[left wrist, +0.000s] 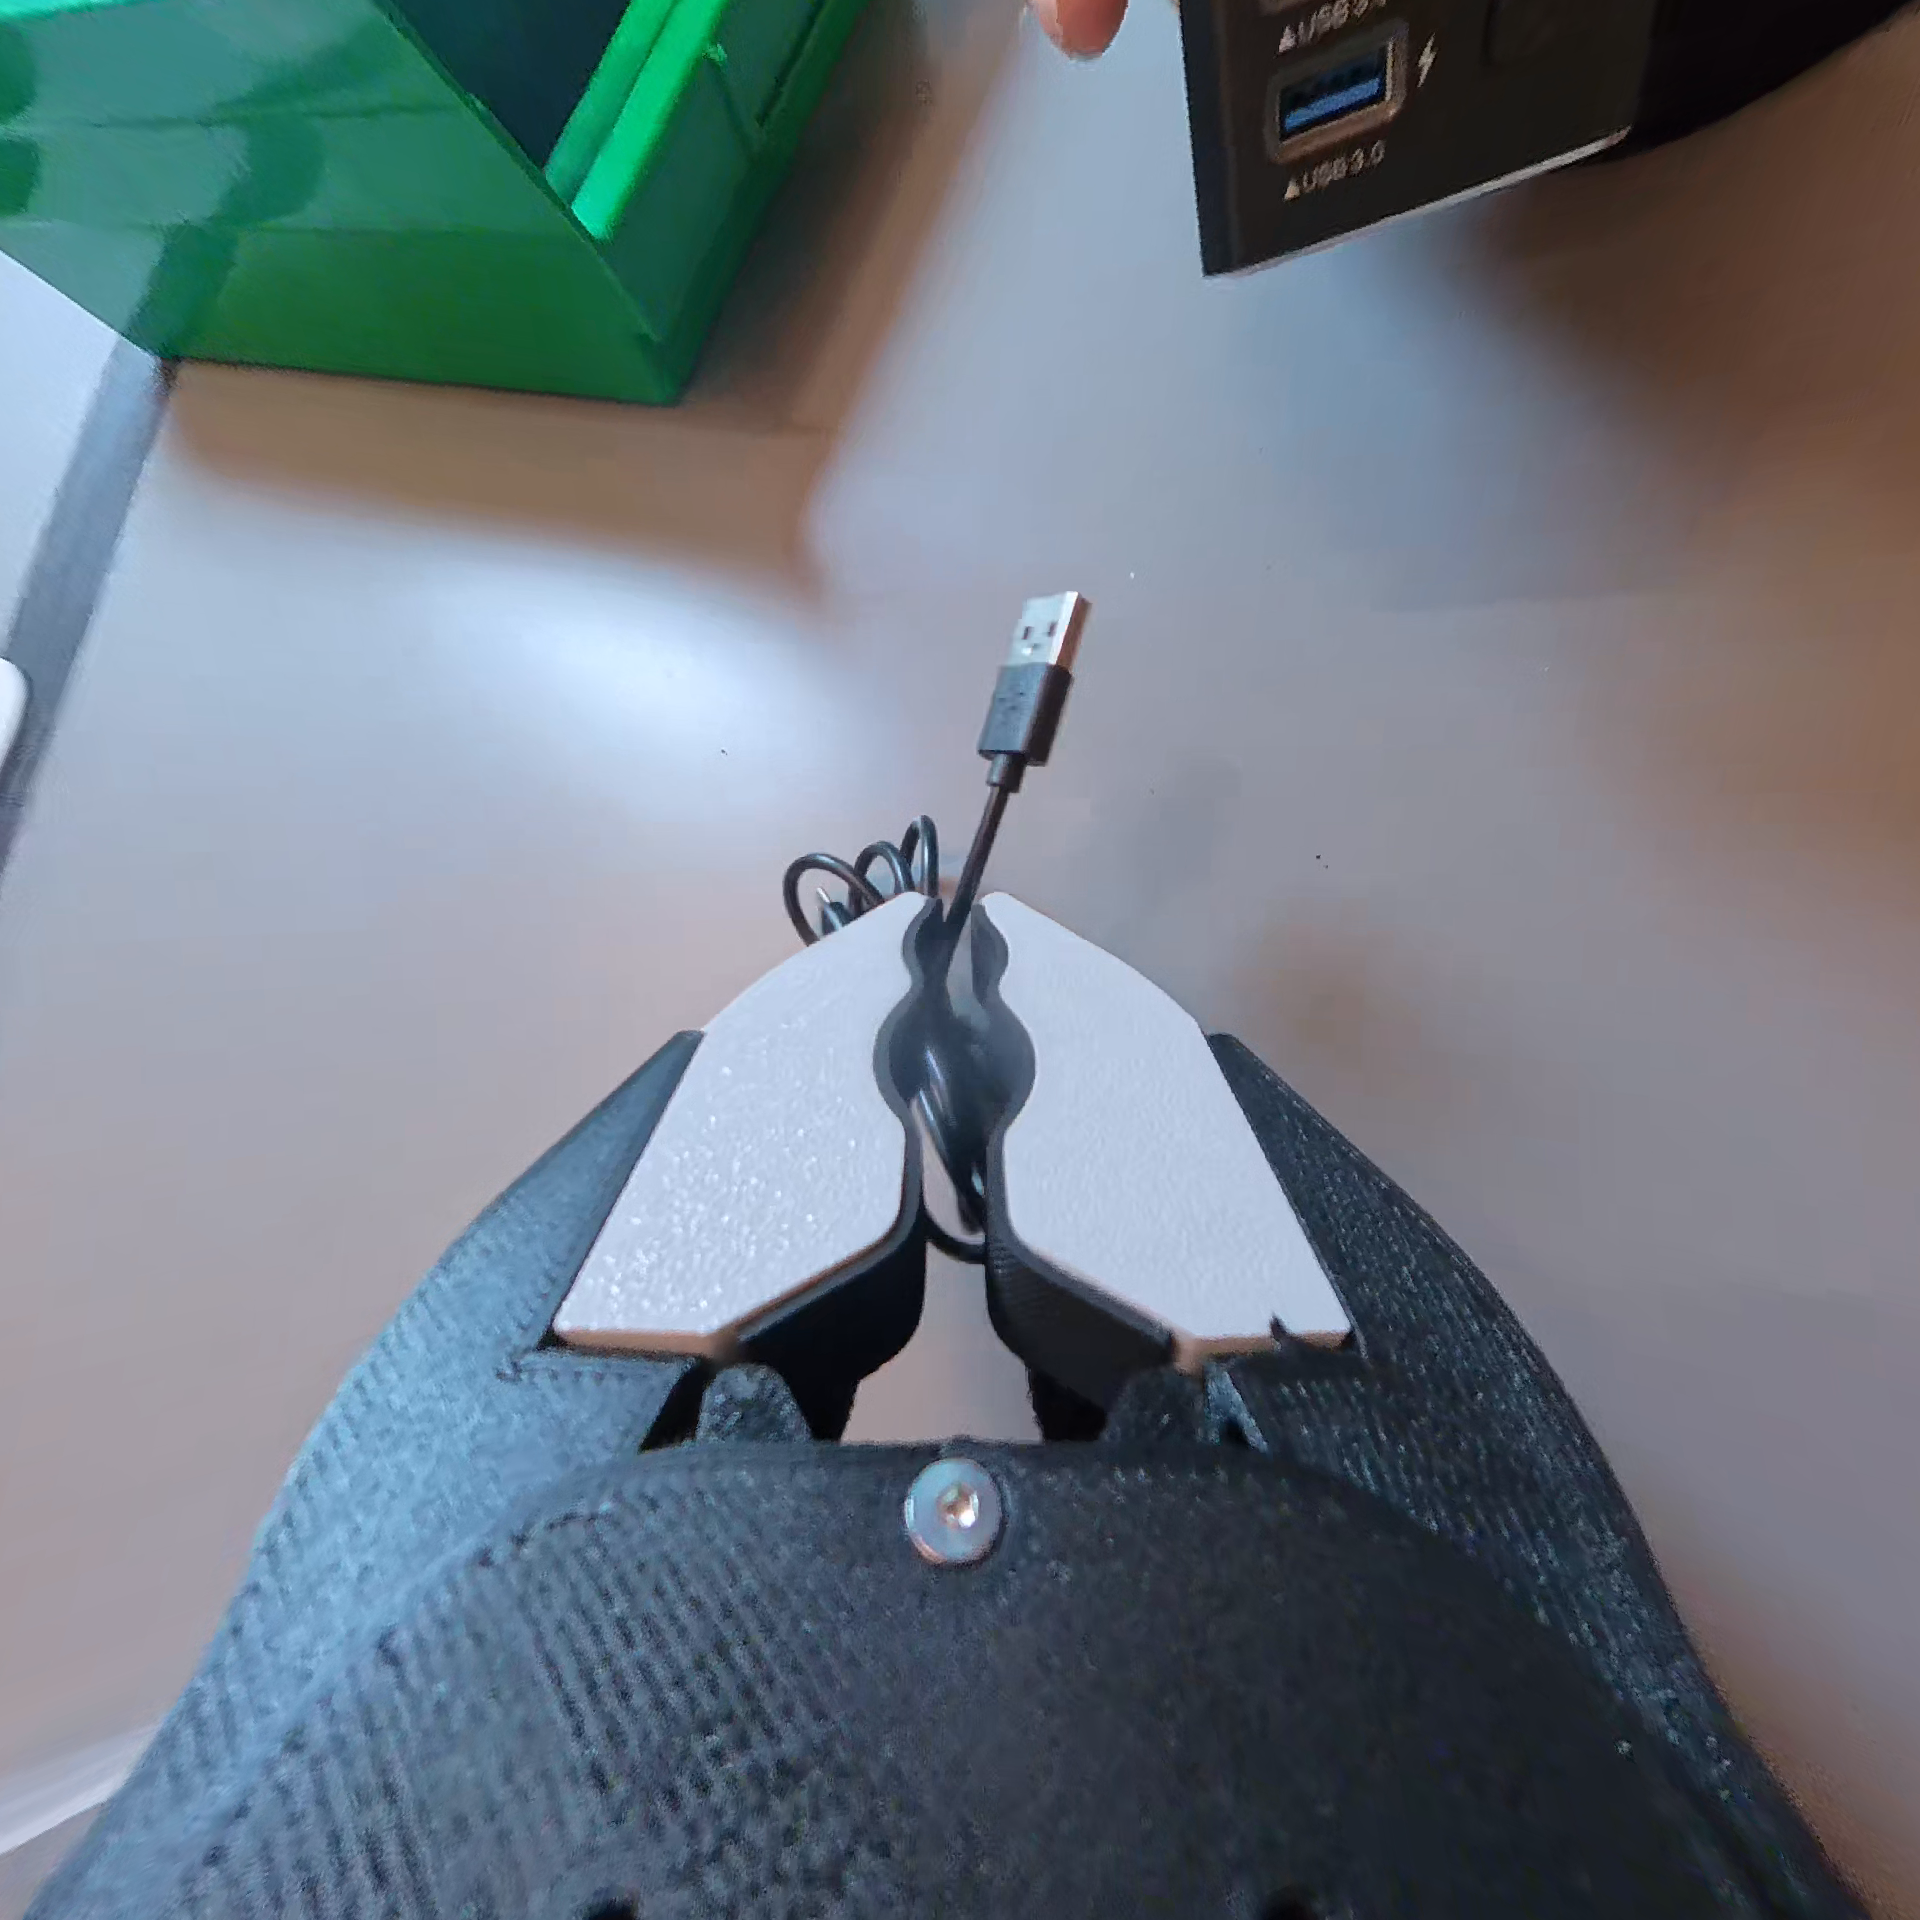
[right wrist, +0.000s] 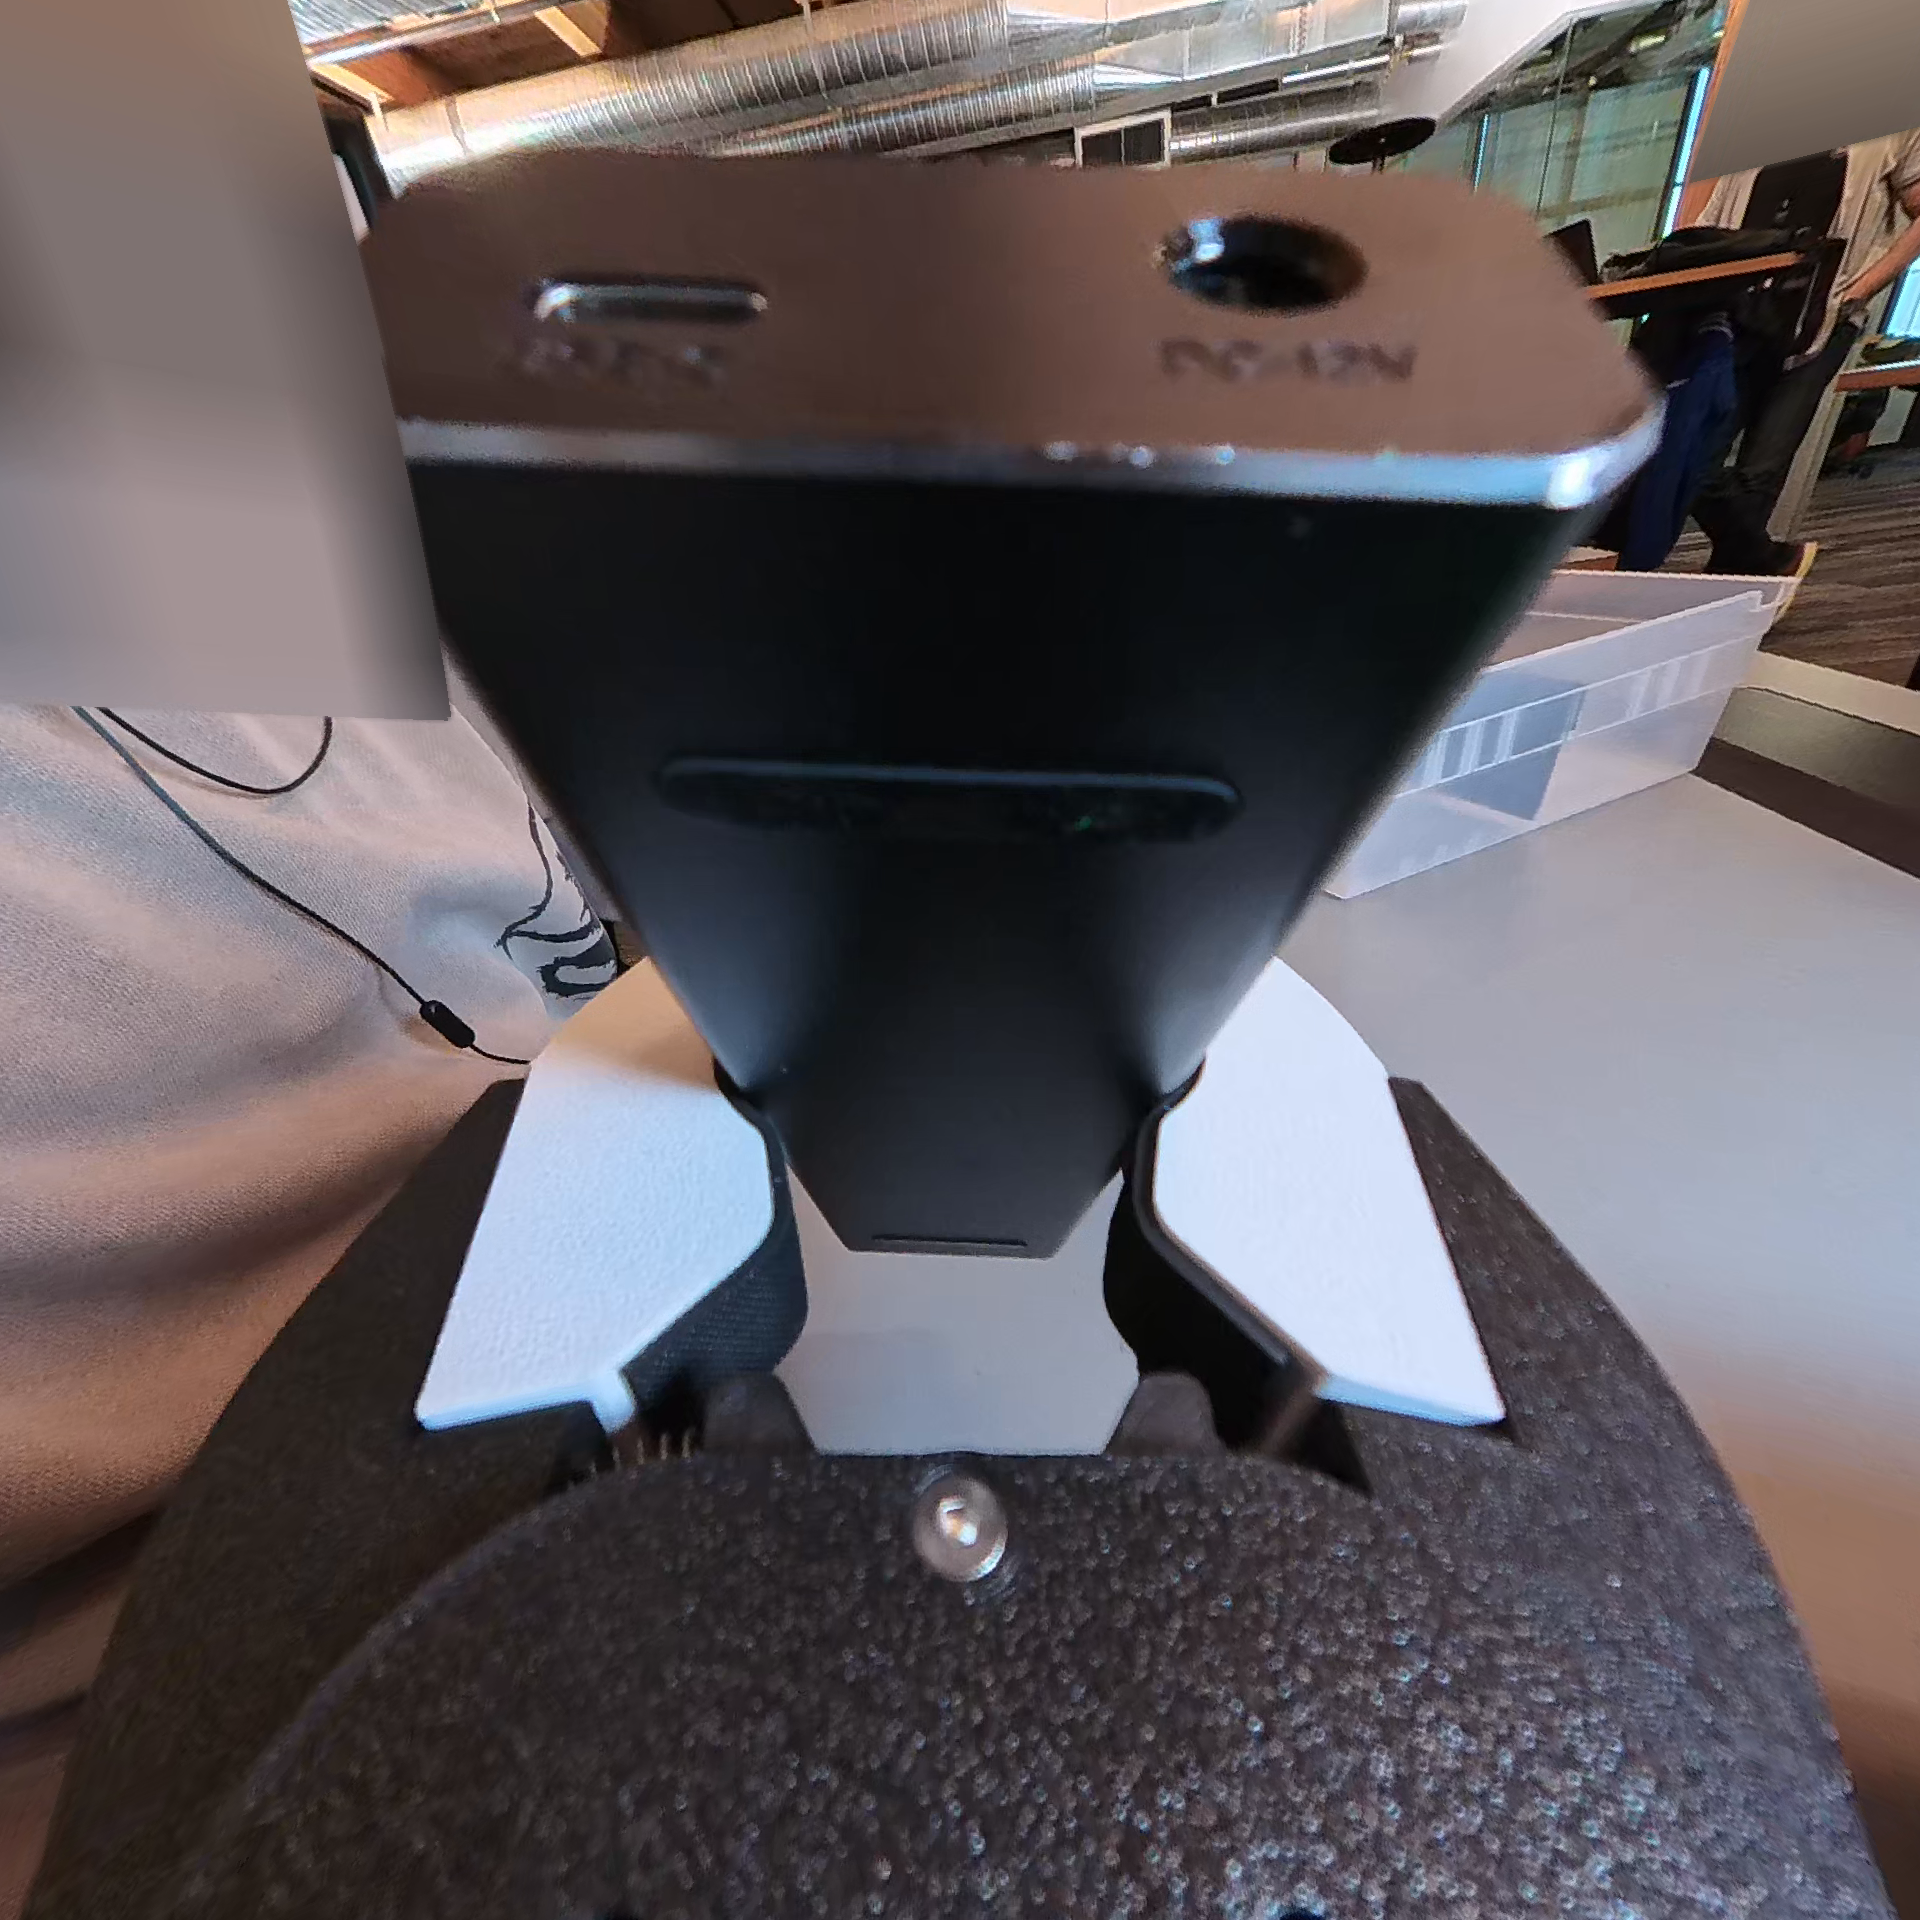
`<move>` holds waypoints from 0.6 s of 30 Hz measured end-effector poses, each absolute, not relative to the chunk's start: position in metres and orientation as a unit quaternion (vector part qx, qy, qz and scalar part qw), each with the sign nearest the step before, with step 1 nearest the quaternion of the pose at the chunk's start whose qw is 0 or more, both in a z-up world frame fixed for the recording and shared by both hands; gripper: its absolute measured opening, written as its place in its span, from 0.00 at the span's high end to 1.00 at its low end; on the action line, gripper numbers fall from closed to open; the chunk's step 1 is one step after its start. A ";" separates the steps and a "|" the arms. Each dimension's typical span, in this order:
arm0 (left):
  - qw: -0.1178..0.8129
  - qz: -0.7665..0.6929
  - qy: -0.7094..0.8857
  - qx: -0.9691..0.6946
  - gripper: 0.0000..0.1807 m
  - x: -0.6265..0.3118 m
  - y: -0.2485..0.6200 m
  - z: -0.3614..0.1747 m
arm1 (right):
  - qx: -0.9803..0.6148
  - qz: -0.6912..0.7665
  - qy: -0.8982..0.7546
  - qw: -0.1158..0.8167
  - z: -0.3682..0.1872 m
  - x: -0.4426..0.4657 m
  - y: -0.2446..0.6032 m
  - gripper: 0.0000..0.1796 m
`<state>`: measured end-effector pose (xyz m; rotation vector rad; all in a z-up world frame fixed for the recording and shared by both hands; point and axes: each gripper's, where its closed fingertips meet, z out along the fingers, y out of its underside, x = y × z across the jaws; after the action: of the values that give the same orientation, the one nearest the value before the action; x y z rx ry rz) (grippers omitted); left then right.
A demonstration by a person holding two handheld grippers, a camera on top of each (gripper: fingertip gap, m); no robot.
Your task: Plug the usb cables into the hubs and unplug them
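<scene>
My left gripper [left wrist: 951, 914] is shut on a thin black USB cable [left wrist: 982, 842]. Its black plug with a silver USB-A tip [left wrist: 1034, 675] sticks up and forward past the fingertips, free in the air. Loose loops of the cable [left wrist: 857, 873] hang just beyond the left fingertip. A black hub [left wrist: 1392, 125] is at the upper right of the left wrist view, showing a blue USB port [left wrist: 1335, 99], well ahead of the plug. My right gripper [right wrist: 956, 1091] is shut on that black hub [right wrist: 966, 675] and holds it above the table, its end face with two sockets pointing away.
A green box [left wrist: 395, 197] stands at the upper left on the grey table [left wrist: 468, 727]. A fingertip [left wrist: 1081, 26] shows at the top edge. In the right wrist view a clear plastic bin [right wrist: 1600, 727] sits at the right, and a person in a light sweatshirt [right wrist: 208, 987] is at the left. The grippers' ends are close to 15 centimeters from one another.
</scene>
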<state>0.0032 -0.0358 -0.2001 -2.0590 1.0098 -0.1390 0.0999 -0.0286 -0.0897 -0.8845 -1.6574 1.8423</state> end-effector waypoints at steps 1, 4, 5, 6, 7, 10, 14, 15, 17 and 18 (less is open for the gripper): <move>0.418 -0.052 0.405 -0.812 0.98 0.003 -0.036 -0.195 | -0.325 0.678 -0.609 0.254 -0.089 0.100 -0.028 0.60; 0.448 -0.132 0.397 -0.790 0.98 0.011 -0.049 -0.157 | -0.326 0.681 -0.602 0.259 -0.084 0.101 -0.023 0.60; 0.451 -0.196 0.389 -0.779 0.98 0.017 -0.059 -0.138 | -0.328 0.682 -0.599 0.261 -0.083 0.102 -0.020 0.60; 0.437 -0.280 0.386 -0.763 0.98 0.026 -0.075 -0.119 | -0.330 0.685 -0.595 0.261 -0.081 0.102 -0.016 0.60; 0.407 -0.364 0.384 -0.745 0.98 0.032 -0.092 -0.103 | -0.330 0.690 -0.590 0.257 -0.078 0.104 -0.014 0.60; 0.335 -0.405 0.339 -0.780 0.94 0.015 -0.084 -0.115 | -0.328 0.701 -0.579 0.255 -0.072 0.106 -0.011 0.60; 0.294 -0.310 0.270 -0.863 0.86 -0.017 -0.046 -0.172 | -0.327 0.690 -0.589 0.266 -0.072 0.108 -0.014 0.60; 0.299 -0.289 0.268 -0.869 0.87 -0.020 -0.040 -0.178 | -0.329 0.687 -0.590 0.268 -0.072 0.107 -0.014 0.60; 0.301 -0.240 0.270 -0.882 0.88 -0.025 -0.033 -0.190 | -0.335 0.685 -0.588 0.269 -0.074 0.106 -0.013 0.60; 0.299 -0.227 0.274 -0.886 0.88 -0.024 -0.032 -0.193 | -0.340 0.683 -0.588 0.268 -0.076 0.104 -0.011 0.60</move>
<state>-0.0241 -0.0322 -0.1932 -2.3527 0.7281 -0.6020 0.1042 -0.0110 -0.0761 -0.9169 -1.5852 1.8435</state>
